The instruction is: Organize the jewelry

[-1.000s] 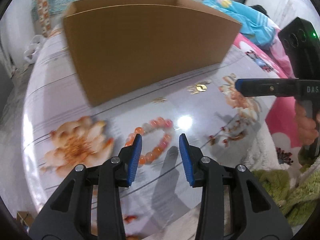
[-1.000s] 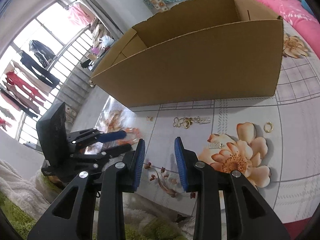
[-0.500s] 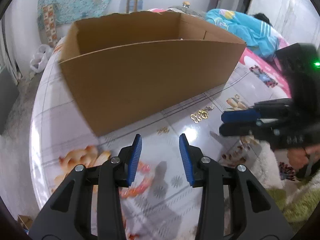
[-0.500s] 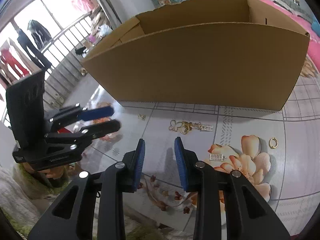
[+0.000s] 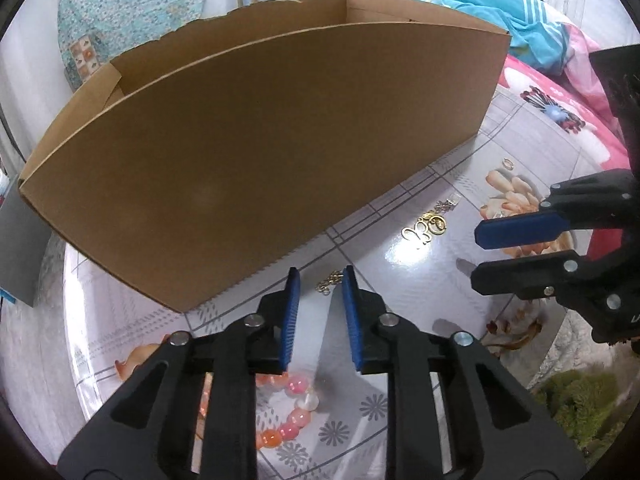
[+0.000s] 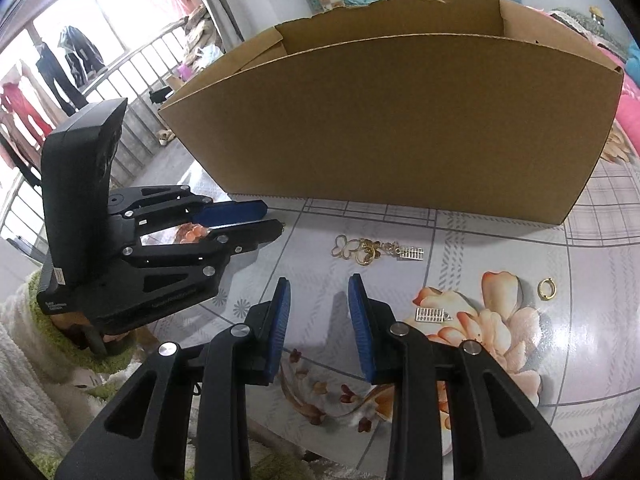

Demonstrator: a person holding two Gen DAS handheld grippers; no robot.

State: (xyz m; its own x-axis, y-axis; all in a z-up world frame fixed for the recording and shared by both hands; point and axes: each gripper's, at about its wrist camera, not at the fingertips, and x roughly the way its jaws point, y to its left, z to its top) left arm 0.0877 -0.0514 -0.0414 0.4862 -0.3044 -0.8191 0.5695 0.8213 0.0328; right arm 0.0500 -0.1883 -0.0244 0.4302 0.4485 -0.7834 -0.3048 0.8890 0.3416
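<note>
A small gold chain piece [image 5: 329, 281] lies on the floral table [image 5: 420, 280] close to the big cardboard box [image 5: 260, 152]. My left gripper [image 5: 320, 280] points down at it with its jaws closing; the piece lies just ahead of the tips, and a gap still shows between the pads. An orange and pink bead bracelet [image 5: 288, 412] lies under the left gripper's body. My right gripper [image 6: 318, 284] hovers open over bare table, nothing between its fingers. Ahead of it lie gold butterfly pendants [image 6: 360, 250] and a silver abacus charm [image 6: 412, 253].
A second abacus charm [image 6: 432, 315] and a gold hoop [image 6: 546, 289] lie at the right. The box [image 6: 400, 120] walls off the far side. A person in blue [image 5: 500, 12] lies on a pink bed behind. A fuzzy green and white sleeve [image 6: 40, 360] is near the table's front edge.
My left gripper moved forward past the bead bracelet toward the box and the small gold piece, and its jaws narrowed. The right gripper stayed about where it was, rolling slightly.
</note>
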